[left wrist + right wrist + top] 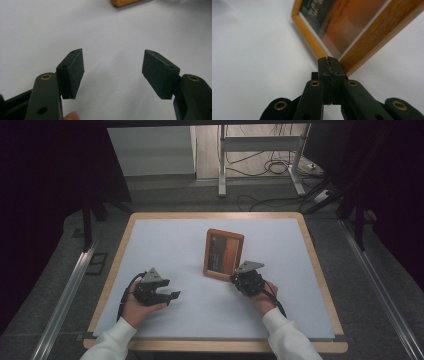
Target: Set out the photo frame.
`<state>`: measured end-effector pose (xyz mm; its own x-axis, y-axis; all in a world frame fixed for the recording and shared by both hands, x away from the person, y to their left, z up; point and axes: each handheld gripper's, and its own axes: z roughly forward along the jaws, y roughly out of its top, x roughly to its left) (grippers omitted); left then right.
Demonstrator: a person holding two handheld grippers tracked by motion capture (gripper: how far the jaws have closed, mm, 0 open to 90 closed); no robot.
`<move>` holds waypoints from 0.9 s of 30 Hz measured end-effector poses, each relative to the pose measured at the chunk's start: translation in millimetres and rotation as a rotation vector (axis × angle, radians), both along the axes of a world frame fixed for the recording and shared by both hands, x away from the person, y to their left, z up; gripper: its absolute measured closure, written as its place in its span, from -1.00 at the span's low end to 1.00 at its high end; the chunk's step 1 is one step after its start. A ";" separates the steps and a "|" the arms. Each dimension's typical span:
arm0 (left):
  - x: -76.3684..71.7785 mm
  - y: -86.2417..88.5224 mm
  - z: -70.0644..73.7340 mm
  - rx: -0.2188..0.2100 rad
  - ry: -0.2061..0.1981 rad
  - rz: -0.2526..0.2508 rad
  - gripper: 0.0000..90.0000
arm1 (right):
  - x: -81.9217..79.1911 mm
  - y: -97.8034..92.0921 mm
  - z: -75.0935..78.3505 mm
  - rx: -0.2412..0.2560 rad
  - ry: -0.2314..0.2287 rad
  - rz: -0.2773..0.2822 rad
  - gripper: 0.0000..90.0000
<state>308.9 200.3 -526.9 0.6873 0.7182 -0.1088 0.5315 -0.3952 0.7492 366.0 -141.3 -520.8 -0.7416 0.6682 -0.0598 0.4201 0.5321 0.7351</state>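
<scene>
Two grippers: we are holding the left gripper (169, 296) spread wide over bare table, the right gripper (236, 276) pressed shut, empty.
Frame: picture frame (223, 254) is lying mid-frame, touching our right jaws.
Surface: white table (165, 240), wood-edged.
Room: cables (272, 167) are trailing upper right.
Writing: unreadable.

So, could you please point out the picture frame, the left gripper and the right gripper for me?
picture frame (223, 254), high view, on the middle of its picture.
left gripper (171, 295), high view, midway between its open fingertips.
right gripper (329, 60), right gripper view, between its closed fingertips.
</scene>
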 end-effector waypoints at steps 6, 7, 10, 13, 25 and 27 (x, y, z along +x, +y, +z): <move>0.3 -0.4 -0.4 0.001 0.002 -0.002 -0.24 | 1.6 -2.0 -0.4 -0.006 -0.006 -0.002 0.99; 0.2 -0.6 -0.4 0.001 0.002 -0.003 -0.24 | 2.1 -3.0 -0.6 -0.004 -0.008 -0.006 0.99; 0.2 -0.7 -0.5 0.002 0.003 -0.003 -0.25 | 3.5 -5.4 -0.6 -0.005 -0.011 -0.016 0.99; 0.5 -0.6 -0.8 0.003 0.003 -0.002 -0.25 | 5.2 -8.4 -0.7 0.001 -0.008 -0.024 0.99; 1.2 -0.8 -1.7 0.006 0.005 -0.002 -0.24 | 6.7 -12.6 -1.1 0.020 -0.018 -0.036 0.99; 1.4 -0.8 -1.9 0.006 0.006 -0.002 -0.25 | 7.0 -13.3 -1.0 0.026 -0.013 -0.038 0.99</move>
<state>310.3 199.5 -528.8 0.6880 0.7175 -0.1088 0.5356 -0.4008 0.7433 373.0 -154.6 -521.8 -0.7152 0.6970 -0.0516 0.4299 0.4970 0.7538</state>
